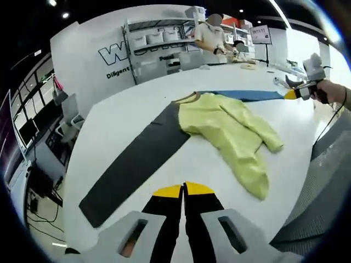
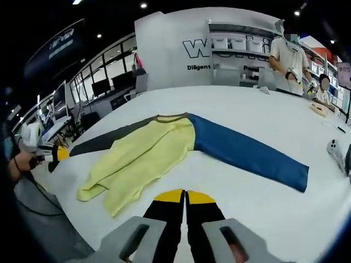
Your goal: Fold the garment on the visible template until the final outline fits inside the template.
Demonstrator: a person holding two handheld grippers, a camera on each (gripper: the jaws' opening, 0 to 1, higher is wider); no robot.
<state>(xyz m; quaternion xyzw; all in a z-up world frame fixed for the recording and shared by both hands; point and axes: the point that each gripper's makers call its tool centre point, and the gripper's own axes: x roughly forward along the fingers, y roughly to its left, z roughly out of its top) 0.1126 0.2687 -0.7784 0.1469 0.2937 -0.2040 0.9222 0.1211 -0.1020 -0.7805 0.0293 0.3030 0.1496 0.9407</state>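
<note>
- The left claw [image 1: 184, 189] hangs over the white table [image 1: 126, 118] with its yellow tips pressed together and nothing between them.
- Straight ahead of it, a little to its right, lies the yellow garment [image 1: 227, 131], crumpled, with its collar on the far side and a sleeve trailing back toward the claw's right.
- The garment rests across the template: a dark grey strip [image 1: 134, 159] runs from under it toward the left claw's left side, and a blue strip [image 1: 258, 96] shows beyond it.
- At the far right of the left gripper view, a hand [image 1: 329, 90] holds the right claw over the table edge, past the blue strip's end; from there I cannot tell how its jaws stand.
- In its own view the right claw [image 2: 185, 193] has its yellow tips touching too, and grips nothing.
- Ahead of the right claw and to its left sits the garment [image 2: 142, 156], well apart from the tips, not held by either claw.
- The blue strip [image 2: 247, 153] stretches away to the right claw's right, the grey one [image 2: 104, 139] off to its left.
- Far left in the right gripper view, a hand [image 2: 22, 161] holds the other claw by the grey strip's end.
- Beyond the table stand shelves [image 2: 241, 49] with bins, and a person in a pale shirt [image 2: 288, 57] is by them.
</note>
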